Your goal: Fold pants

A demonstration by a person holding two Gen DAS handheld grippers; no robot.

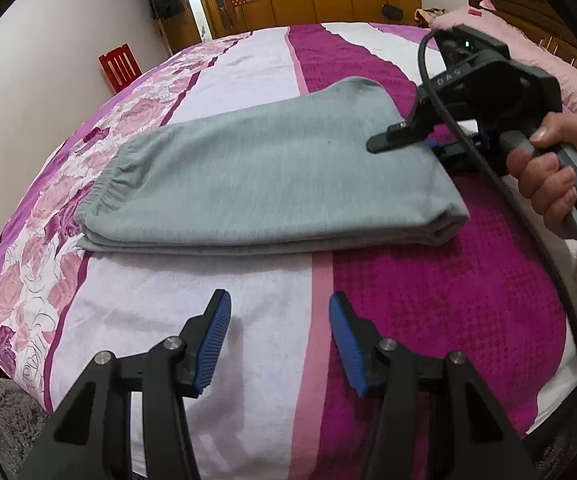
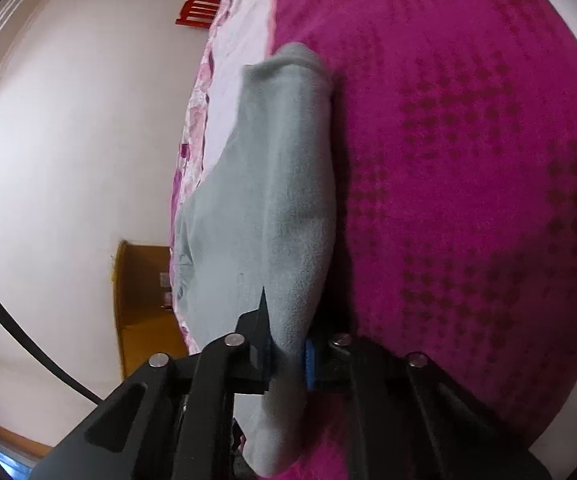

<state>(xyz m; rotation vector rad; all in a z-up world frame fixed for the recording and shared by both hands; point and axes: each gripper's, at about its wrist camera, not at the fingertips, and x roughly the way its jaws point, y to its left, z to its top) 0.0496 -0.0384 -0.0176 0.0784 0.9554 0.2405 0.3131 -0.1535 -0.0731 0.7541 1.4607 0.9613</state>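
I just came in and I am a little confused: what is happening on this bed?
A person is folding grey pants on a bed with two hand-held grippers. The pants already lie folded. The right gripper is shut on the folded end of the pants. The left gripper is open over the bedcover, short of the pants, holding nothing.
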